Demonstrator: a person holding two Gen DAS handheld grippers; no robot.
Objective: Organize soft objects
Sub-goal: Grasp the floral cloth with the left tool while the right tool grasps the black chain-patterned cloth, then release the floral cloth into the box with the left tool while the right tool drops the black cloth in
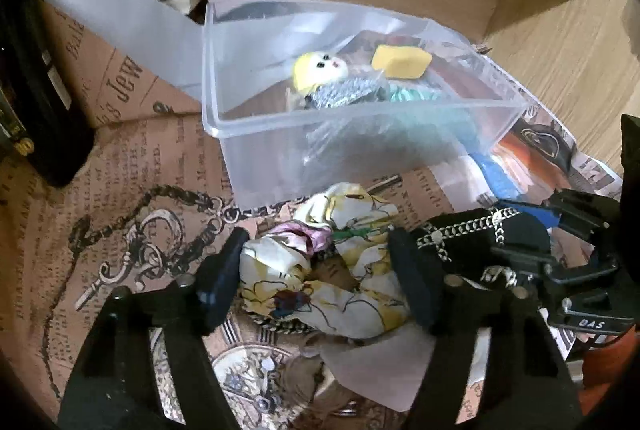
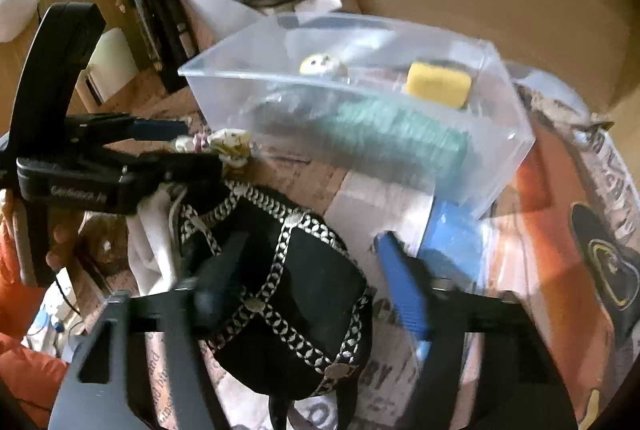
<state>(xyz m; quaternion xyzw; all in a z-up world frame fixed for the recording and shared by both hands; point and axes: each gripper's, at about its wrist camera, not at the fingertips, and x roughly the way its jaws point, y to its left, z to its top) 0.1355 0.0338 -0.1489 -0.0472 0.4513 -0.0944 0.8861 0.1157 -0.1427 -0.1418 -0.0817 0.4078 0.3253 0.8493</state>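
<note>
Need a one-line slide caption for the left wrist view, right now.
Left hand-held gripper open around a floral scrunchie, in front of a clear bin holding a doll and yellow sponge.

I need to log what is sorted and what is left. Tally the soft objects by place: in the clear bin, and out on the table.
In the clear bin: 3 (doll, yellow sponge, green knit piece)
Out on the table: 2 (floral cloth, black chain-trimmed cap)
Total: 5

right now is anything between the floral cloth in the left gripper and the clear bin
Nothing visible blocks it. The floral cloth sits between the left gripper fingers, and the clear bin stands open-topped just beyond; only its near wall must be cleared.
</note>
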